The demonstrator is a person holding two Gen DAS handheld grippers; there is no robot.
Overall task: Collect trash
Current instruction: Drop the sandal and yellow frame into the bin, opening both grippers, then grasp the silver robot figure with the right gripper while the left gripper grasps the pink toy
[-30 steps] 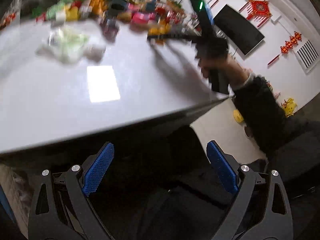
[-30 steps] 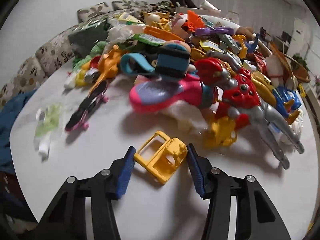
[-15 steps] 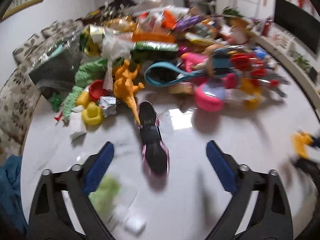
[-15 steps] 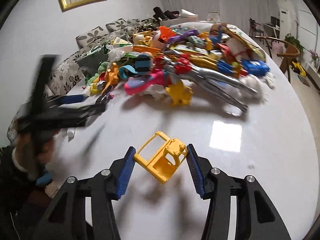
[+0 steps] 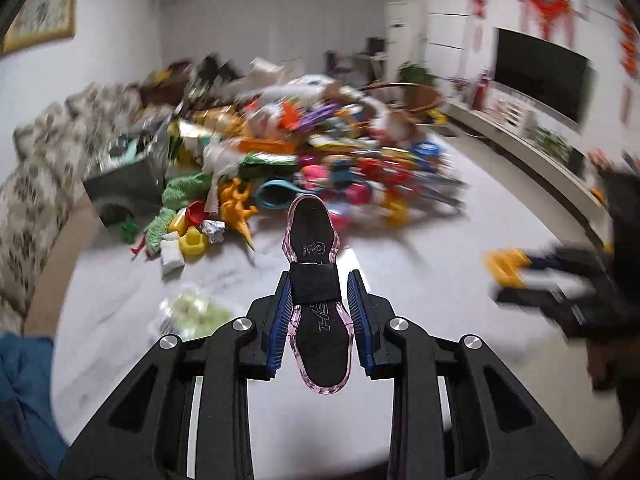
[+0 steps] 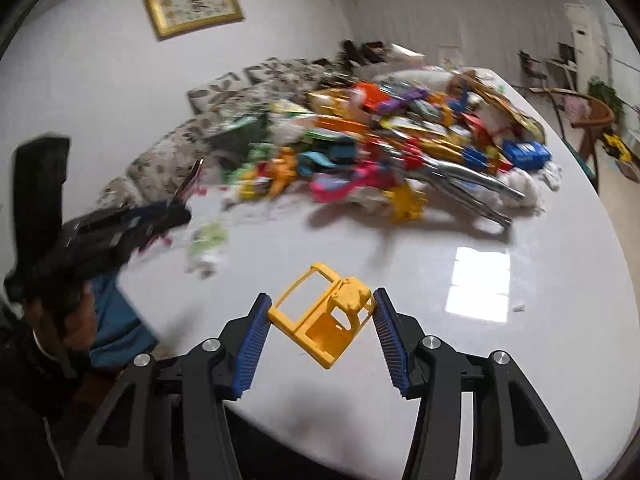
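Shoe sole (image 5: 318, 312), black with a clear pink rim, sits bottom centre of the left wrist view, clamped across its strapped middle by the left tool (image 5: 319, 312); jaws have just been closing, blue pads now against both edges. Toe end points up-frame toward the trash pile (image 5: 320, 160). Yellow toy truck cab (image 6: 325, 316) is bottom centre of the right wrist view, gripped between the right tool (image 6: 320, 330) pads, about half open, above the white worktop (image 6: 500, 380). Pile of toys and wrappers spans mid-frame, blurred. Crumpled green wrapper (image 5: 192, 310) lies left of the left tool. Sofa (image 6: 168, 160) at left, framed picture (image 6: 194, 8) upper left.
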